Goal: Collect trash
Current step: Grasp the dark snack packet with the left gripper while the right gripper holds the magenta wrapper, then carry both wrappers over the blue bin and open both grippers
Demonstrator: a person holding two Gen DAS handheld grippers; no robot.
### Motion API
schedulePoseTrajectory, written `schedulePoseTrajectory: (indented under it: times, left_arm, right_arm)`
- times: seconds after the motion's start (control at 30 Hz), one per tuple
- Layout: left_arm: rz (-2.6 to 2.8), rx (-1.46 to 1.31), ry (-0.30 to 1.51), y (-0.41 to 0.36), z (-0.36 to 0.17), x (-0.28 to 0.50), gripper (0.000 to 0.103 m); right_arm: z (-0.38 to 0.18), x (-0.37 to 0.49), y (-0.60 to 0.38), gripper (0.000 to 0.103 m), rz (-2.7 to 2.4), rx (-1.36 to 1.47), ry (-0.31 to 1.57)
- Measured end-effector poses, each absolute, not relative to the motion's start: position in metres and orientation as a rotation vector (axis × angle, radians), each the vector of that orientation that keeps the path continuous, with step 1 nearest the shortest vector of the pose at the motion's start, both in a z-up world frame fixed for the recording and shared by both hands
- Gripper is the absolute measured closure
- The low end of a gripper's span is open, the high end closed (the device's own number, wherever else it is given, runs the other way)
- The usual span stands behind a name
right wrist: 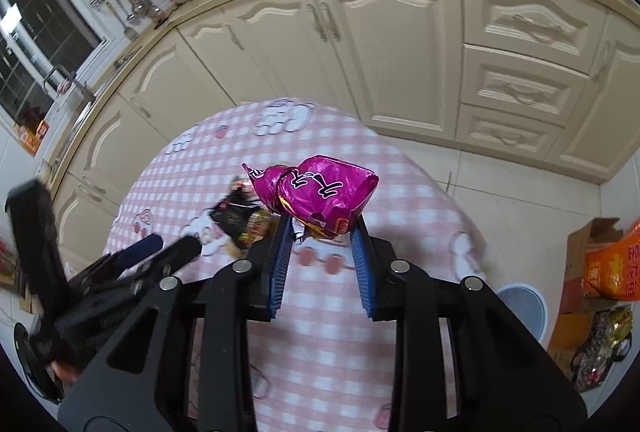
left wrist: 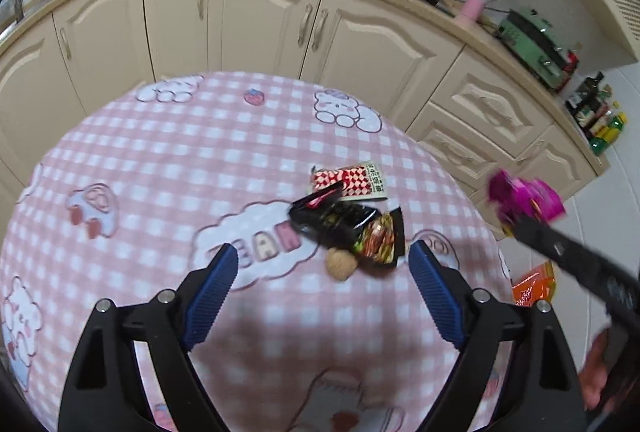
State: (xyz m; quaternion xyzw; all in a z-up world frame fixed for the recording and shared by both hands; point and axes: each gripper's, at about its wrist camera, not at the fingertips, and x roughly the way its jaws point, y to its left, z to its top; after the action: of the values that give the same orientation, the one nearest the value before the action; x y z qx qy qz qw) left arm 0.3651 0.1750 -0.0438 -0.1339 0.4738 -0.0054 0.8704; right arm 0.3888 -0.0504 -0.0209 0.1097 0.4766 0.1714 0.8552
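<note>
My right gripper (right wrist: 322,228) is shut on a crumpled magenta wrapper (right wrist: 320,193) and holds it above the pink checked table (right wrist: 360,332). The wrapper also shows in the left wrist view (left wrist: 526,197), off the table's right edge. My left gripper (left wrist: 324,260) is open and empty, just above the table. Ahead of it lie a black wrapper (left wrist: 328,220), a red-and-white checked wrapper (left wrist: 352,183), a black-and-red snack packet (left wrist: 380,242) and a walnut (left wrist: 341,264).
Cream kitchen cabinets (left wrist: 248,19) curve behind the table. On the floor to the right stands a cardboard box (right wrist: 588,268) with an orange bag (right wrist: 616,268), and a round grey lid or bin (right wrist: 524,306). The orange bag also shows in the left wrist view (left wrist: 536,286).
</note>
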Motion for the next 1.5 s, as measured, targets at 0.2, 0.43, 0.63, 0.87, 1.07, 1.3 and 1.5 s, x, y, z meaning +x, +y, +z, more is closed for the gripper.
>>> schedulePoseTrajectory:
  times: [0.2,0.43,0.63,0.87,1.07,1.3,1.5]
  left_arm:
    - [0.063,-0.291,1.043,0.163,-0.073,0.404,0.018]
    - [0.135,-0.325,1.021,0.169,-0.087,0.418,0.058]
    - [0.131,-0.340,1.036,0.177,-0.083,0.412,0.066]
    - [0.132,-0.351,1.001,0.180,-0.063,0.393,0.069]
    - [0.103,-0.333,0.964,0.165,-0.043,0.376,0.073]
    - [0.080,-0.308,0.924,0.143,-0.024,0.358,0.074]
    - [0.000,-0.279,0.894,0.105,-0.004,0.344,0.074]
  right_arm:
    - [-0.032,0.393,-0.074,0.074,0.328,0.239,1.018]
    - [-0.043,0.400,-0.091,0.074,0.298,0.249,1.034]
    - [-0.047,0.398,-0.100,0.074,0.284,0.262,1.045]
    - [-0.040,0.385,-0.109,0.074,0.279,0.269,1.030]
    - [-0.030,0.368,-0.124,0.074,0.268,0.277,1.010]
    - [-0.024,0.348,-0.145,0.074,0.251,0.289,0.988]
    - [-0.022,0.328,-0.172,0.074,0.226,0.309,0.973]
